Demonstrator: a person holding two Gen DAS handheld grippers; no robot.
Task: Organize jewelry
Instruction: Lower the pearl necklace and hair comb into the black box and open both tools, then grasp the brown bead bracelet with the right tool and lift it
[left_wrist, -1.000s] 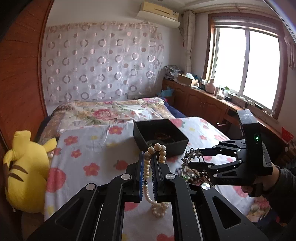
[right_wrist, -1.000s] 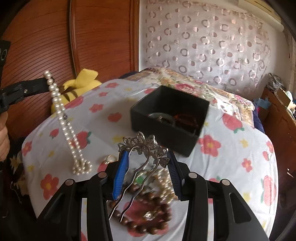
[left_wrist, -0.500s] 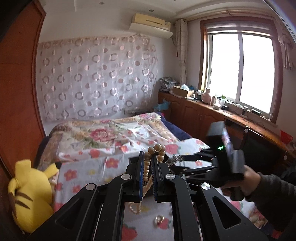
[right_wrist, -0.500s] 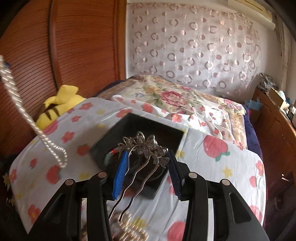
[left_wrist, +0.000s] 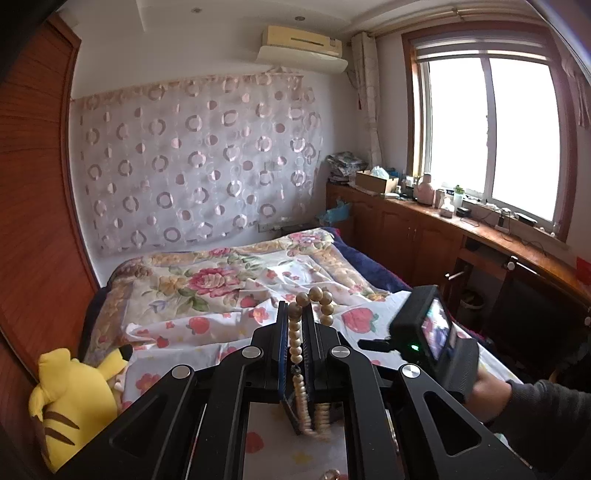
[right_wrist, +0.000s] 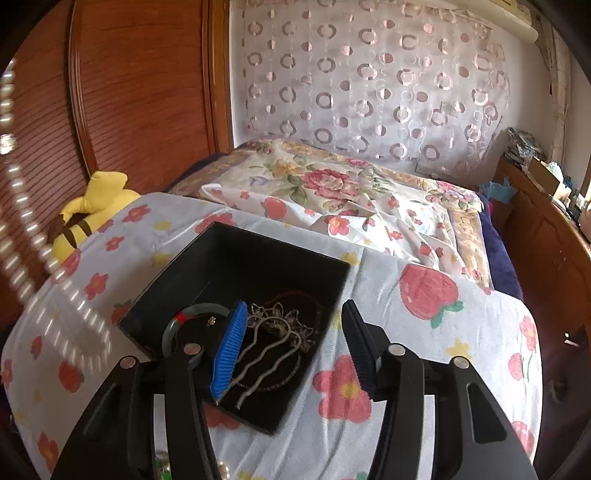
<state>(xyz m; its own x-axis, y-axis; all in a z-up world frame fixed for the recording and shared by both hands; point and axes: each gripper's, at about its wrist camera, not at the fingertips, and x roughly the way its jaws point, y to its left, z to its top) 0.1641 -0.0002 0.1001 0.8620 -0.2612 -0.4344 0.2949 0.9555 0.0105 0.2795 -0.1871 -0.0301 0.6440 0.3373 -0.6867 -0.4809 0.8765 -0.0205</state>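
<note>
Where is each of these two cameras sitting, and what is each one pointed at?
Left wrist view: sits on the left gripper, looking along its fingers across the bed toward the window; the gripper is shut on the pearl necklace, and the person's hand holds the right gripper at right.
Right wrist view: sits on the right gripper, looking down into the black box; its jaws have just been opening, with the silver hairpin between them.
Shared: the yellow plush toy, the circle-patterned curtain, and the necklace.

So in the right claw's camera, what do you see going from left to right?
Pearl necklace → yellow plush toy → green bangle → silver hairpin in the black box → big strawberry print → wooden cabinet.
</note>
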